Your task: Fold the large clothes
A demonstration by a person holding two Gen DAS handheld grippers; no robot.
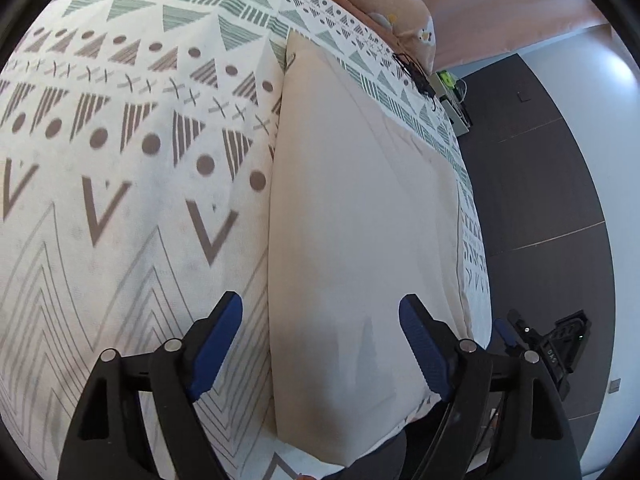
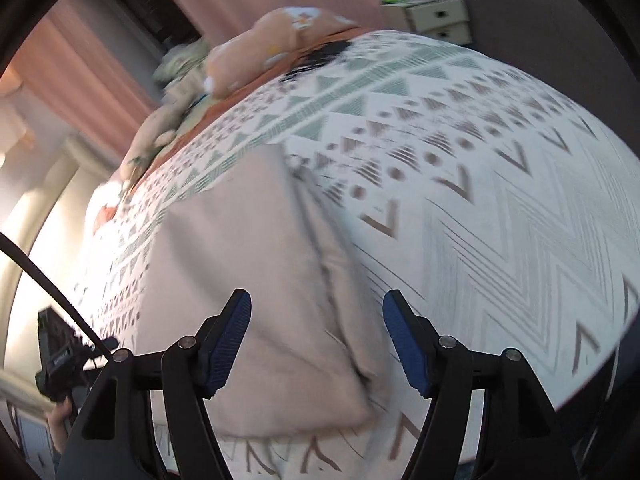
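A large beige garment [image 1: 352, 220] lies folded into a long flat rectangle on the patterned bedspread [image 1: 120, 140], near the bed's edge. My left gripper [image 1: 320, 320] is open and empty, hovering above the garment's near end, its fingers astride the garment's left edge. In the right wrist view the same garment [image 2: 248, 260] lies on the bedspread [image 2: 500, 200]. My right gripper [image 2: 316, 320] is open and empty above its near part. The right wrist view is blurred.
Peach pillows [image 1: 404, 4] and bedding [image 2: 276, 44] lie at the head of the bed. A black cable [image 1: 416, 74] rests near the bed's edge. A white drawer unit [image 2: 436, 20] stands beyond. Dark floor [image 1: 540, 200] runs beside the bed. The other gripper [image 1: 548, 344] shows low right.
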